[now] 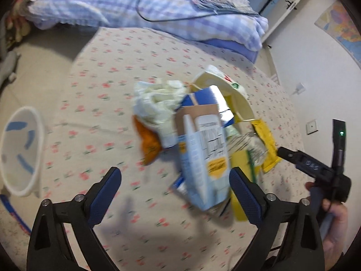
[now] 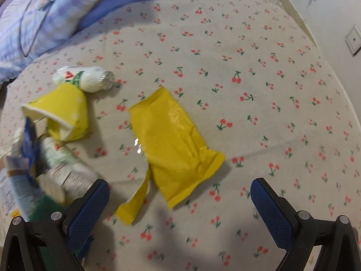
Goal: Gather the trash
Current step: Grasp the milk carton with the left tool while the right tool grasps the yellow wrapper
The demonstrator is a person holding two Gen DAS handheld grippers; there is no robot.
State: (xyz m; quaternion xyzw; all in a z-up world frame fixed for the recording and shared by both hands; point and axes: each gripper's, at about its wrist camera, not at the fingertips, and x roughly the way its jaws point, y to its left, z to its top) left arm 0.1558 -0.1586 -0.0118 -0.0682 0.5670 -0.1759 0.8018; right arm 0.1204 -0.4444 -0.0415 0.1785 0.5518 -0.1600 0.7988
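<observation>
A pile of trash lies on the cherry-print bedsheet [image 1: 108,94]. In the left wrist view I see a blue and white carton [image 1: 203,158], crumpled white paper [image 1: 158,99], an orange wrapper [image 1: 150,145] and a yellow paper cup [image 1: 225,90]. My left gripper [image 1: 173,194] is open just in front of the carton and holds nothing. In the right wrist view a flat yellow wrapper [image 2: 173,142] lies in the middle, with the yellow cup [image 2: 61,115] and a small white bottle [image 2: 83,79] to its left. My right gripper [image 2: 180,203] is open, just short of the yellow wrapper.
A white bin [image 1: 20,151] stands off the bed's left side. A folded blue checked quilt [image 1: 144,6] with a black cable lies at the far end. The wall [image 1: 315,79] with sockets runs along the right side. The right hand-held gripper [image 1: 325,174] shows at the right.
</observation>
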